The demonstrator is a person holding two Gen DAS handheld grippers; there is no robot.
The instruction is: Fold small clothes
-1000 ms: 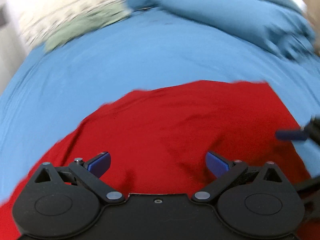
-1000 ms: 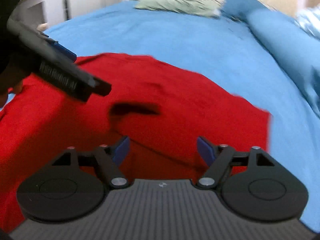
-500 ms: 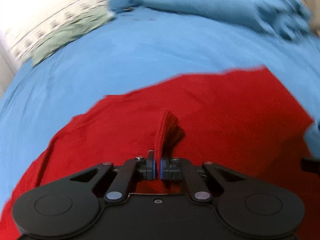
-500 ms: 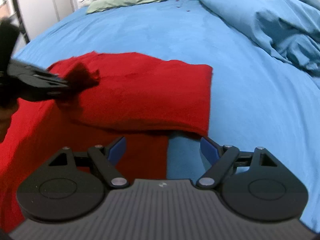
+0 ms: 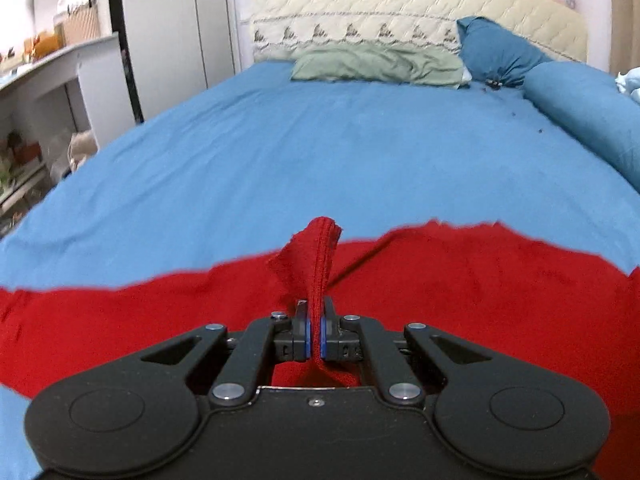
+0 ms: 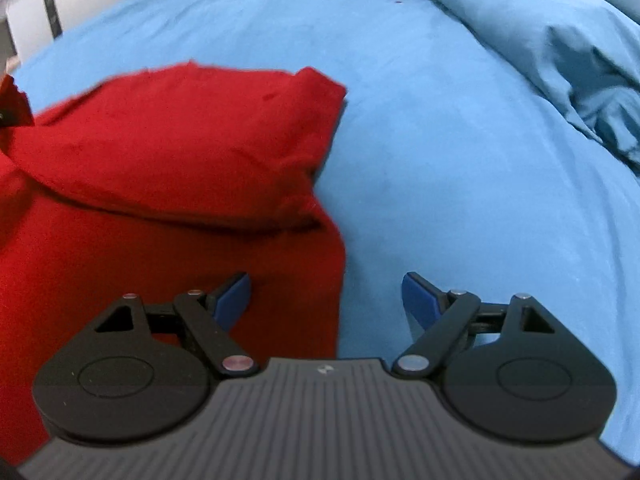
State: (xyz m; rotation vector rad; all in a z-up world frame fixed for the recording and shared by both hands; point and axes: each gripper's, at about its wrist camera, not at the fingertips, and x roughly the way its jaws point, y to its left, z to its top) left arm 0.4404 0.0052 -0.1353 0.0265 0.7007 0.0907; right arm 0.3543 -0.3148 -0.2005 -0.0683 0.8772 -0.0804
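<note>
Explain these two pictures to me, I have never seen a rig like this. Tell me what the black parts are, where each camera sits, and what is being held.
No robot here: a person holds a two-finger gripper in each hand, each with a camera looking along its fingers. The left camera shows the left gripper shut on a pinch of the red garment, lifting it. The right camera shows the right gripper open, holding nothing, over the garment's right edge. The garment lies partly folded on a bed with a blue sheet. Behind are a green pillow and a blue duvet.

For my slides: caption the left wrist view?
Left tool shut on a pinched fold of red cloth over the blue bed.
</note>
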